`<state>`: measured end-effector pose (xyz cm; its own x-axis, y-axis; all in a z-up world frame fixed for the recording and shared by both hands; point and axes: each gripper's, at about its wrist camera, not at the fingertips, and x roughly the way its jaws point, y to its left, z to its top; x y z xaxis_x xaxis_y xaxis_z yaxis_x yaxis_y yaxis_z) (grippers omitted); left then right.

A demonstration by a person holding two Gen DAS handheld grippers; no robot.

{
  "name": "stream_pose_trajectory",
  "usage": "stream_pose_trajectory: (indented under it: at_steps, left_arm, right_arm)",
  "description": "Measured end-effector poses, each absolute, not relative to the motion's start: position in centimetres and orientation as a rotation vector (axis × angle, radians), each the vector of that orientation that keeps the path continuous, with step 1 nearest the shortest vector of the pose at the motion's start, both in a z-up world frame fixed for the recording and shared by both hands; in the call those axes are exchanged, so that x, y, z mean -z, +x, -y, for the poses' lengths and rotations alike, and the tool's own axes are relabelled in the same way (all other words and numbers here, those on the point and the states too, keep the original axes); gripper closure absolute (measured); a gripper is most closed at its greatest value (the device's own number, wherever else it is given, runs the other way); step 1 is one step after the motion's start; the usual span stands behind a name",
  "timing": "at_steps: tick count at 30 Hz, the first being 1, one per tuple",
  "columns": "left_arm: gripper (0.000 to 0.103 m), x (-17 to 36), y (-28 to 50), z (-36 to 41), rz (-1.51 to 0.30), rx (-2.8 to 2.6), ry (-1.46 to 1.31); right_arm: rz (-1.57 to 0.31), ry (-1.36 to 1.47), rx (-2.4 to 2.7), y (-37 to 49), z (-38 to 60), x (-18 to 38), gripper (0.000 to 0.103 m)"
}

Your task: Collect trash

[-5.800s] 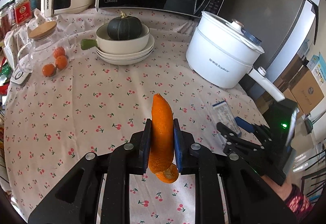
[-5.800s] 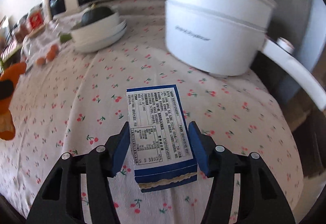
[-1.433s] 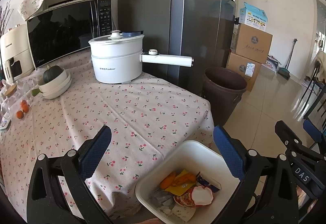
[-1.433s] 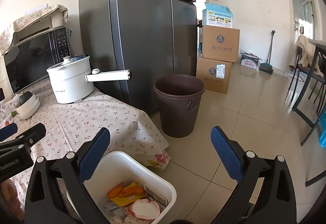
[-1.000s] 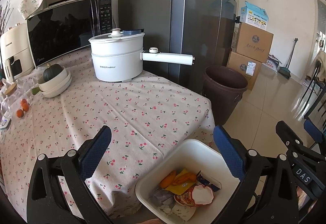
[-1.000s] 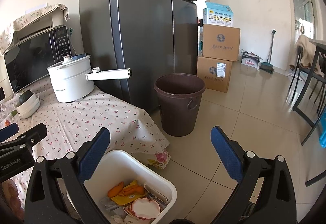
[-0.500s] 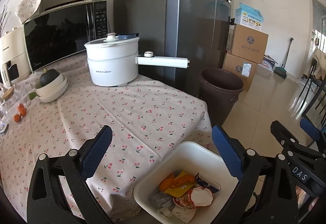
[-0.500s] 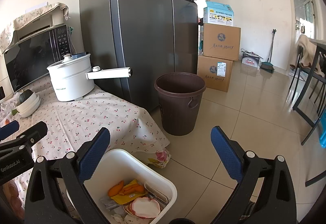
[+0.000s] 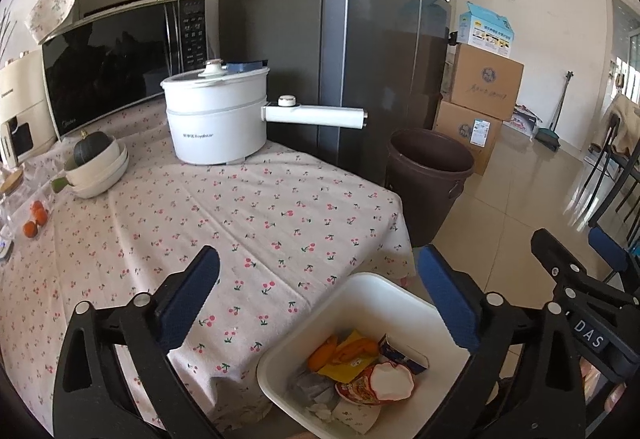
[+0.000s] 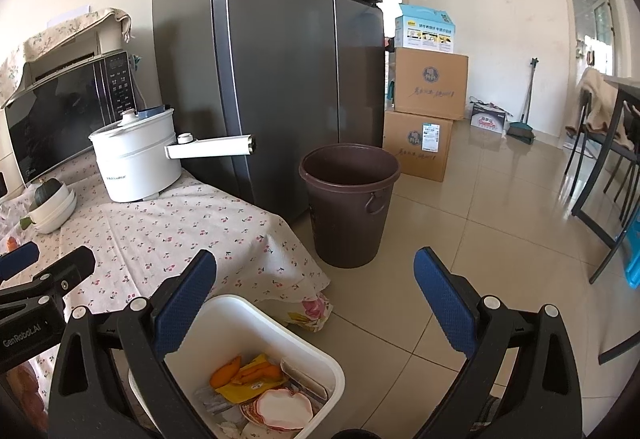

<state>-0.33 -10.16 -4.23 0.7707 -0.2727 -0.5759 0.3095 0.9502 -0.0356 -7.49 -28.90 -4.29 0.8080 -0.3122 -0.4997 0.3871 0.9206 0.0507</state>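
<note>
While both tools hang over the bin with nothing in them, the stock reads as follows.

Table point(image 9: 248, 207), cherry-print cloth: the near stretch shows no loose trash. Cookware stands at the far end: a white electric pot point(image 9: 216, 119) and stacked bowls with a squash point(image 9: 98, 163).

Brown pail point(image 10: 348, 199), on the floor beside the fridge: apparently empty.

White bin point(image 9: 372, 303), just off the table's corner: holds orange peel point(image 9: 324, 353), a yellow wrapper point(image 9: 344, 359), a blue carton point(image 9: 400, 353) and a foil lid point(image 9: 380, 381).

Left gripper point(image 9: 320, 299): jaws spread wide, empty.

Right gripper point(image 10: 316, 299): likewise.

Judgement: collection looks essentially complete; at most a last check of the table's far left end remains.
</note>
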Motion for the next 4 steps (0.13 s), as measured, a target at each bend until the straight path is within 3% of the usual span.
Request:
stream_pose_trajectory:
  at_steps: [4]
  left_arm:
    - [0.007,4.17,-0.24,10.02,-0.626,0.303,0.050]
  right_arm:
    - [-0.509,0.156,0.379,-7.43,29.04,4.31,0.007]
